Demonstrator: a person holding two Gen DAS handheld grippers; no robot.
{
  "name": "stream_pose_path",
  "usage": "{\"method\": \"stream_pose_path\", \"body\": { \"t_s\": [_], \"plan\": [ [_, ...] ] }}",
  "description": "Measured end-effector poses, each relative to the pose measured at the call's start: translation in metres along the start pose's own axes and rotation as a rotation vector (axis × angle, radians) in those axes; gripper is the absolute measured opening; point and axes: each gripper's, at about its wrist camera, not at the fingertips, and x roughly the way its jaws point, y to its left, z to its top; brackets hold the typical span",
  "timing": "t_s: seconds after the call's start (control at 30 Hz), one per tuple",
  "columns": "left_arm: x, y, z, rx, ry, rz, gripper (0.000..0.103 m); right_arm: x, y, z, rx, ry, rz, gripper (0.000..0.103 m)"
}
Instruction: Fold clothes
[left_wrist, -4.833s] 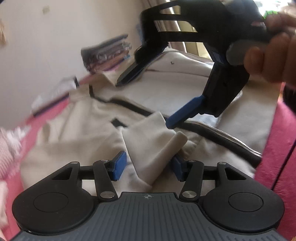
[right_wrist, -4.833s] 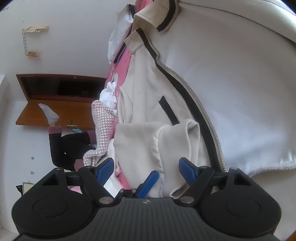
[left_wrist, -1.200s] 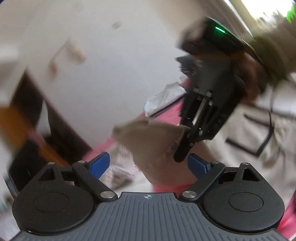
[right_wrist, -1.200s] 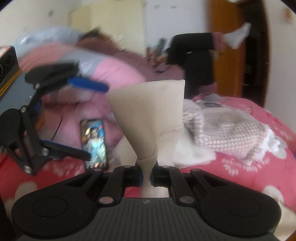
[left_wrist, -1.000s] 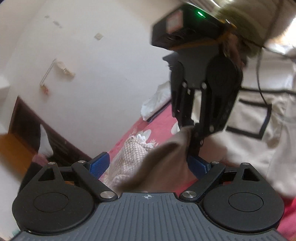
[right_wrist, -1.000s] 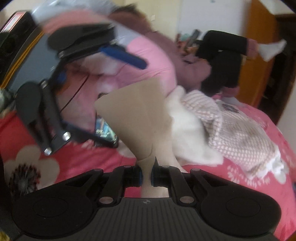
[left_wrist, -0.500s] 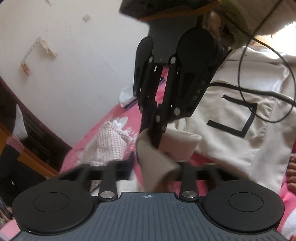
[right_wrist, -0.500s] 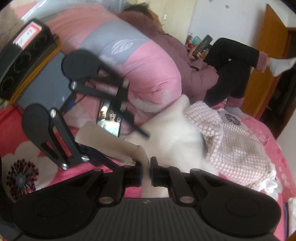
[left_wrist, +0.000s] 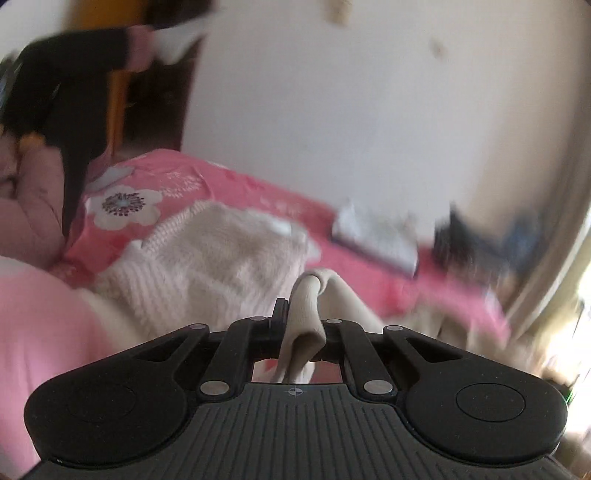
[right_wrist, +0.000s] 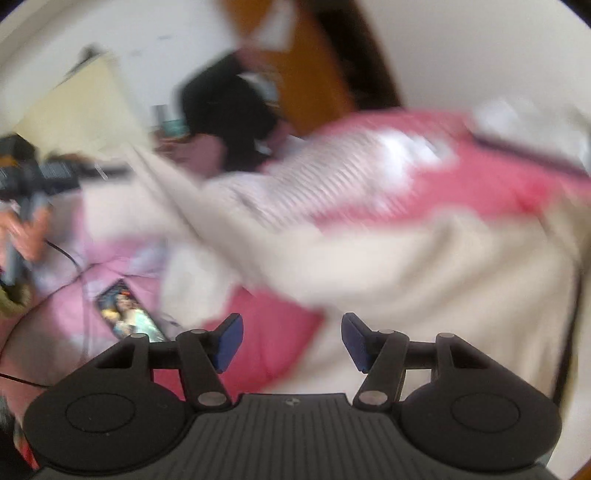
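Your left gripper (left_wrist: 303, 334) is clamped on the cream jacket's cuff (left_wrist: 301, 325) to stretch the sleeve (right_wrist: 207, 218) above the bed (right_wrist: 517, 184), while your right gripper (right_wrist: 291, 341) hangs released, holding nothing.

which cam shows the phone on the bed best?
Right wrist: the phone lies screen-up on the pink bedding, left of the open right gripper, slightly blurred. The left wrist view does not show it.
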Motion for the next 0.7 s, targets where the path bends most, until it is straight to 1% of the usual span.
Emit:
{"method": "stream_pose_path", "body": {
  "t_s": [0.03,0.07,0.1,0.13,0.23,0.33,0.4,0.53,0.57,0.63,0.67,0.7],
  "plan": [
    [0.003,0.006,0.013,-0.059,-0.015,-0.011,0.006,0.003,-0.008,-0.01,0.045,0.011,-0.015,0.062],
    [0.006,0.01,0.025,-0.095,-0.03,-0.013,0.006,0.006,-0.016,-0.021,0.09,0.023,-0.03,0.062],
    [0.008,0.013,0.036,-0.129,-0.045,-0.013,0.006,0.009,-0.023,-0.029,0.123,0.032,-0.046,0.062],
    [0.014,0.015,0.049,-0.139,-0.058,-0.002,0.006,0.009,-0.028,-0.035,0.148,0.033,-0.053,0.062],
    [0.027,0.027,0.074,-0.2,-0.036,0.048,0.005,0.009,-0.043,-0.051,0.223,0.038,-0.073,0.062],
    [0.046,0.04,0.084,-0.22,0.045,0.151,0.005,0.009,-0.05,-0.058,0.257,0.037,-0.078,0.062],
    [0.054,0.053,0.081,-0.239,0.104,0.215,0.005,0.009,-0.055,-0.06,0.268,0.037,-0.079,0.062],
    [0.063,0.087,0.06,-0.31,0.206,0.311,0.005,0.012,-0.056,-0.063,0.255,0.049,-0.085,0.062],
    [0.067,0.095,0.055,-0.311,0.237,0.349,0.005,0.012,-0.057,-0.064,0.252,0.052,-0.086,0.062],
    [0.076,0.11,0.045,-0.283,0.288,0.452,0.007,0.013,-0.058,-0.065,0.249,0.056,-0.086,0.062],
    [0.08,0.117,0.04,-0.271,0.308,0.483,0.01,0.014,-0.059,-0.066,0.253,0.056,-0.084,0.062],
    [0.082,0.12,0.038,-0.258,0.31,0.497,0.011,0.015,-0.06,-0.067,0.257,0.056,-0.081,0.062]
  ]
}}
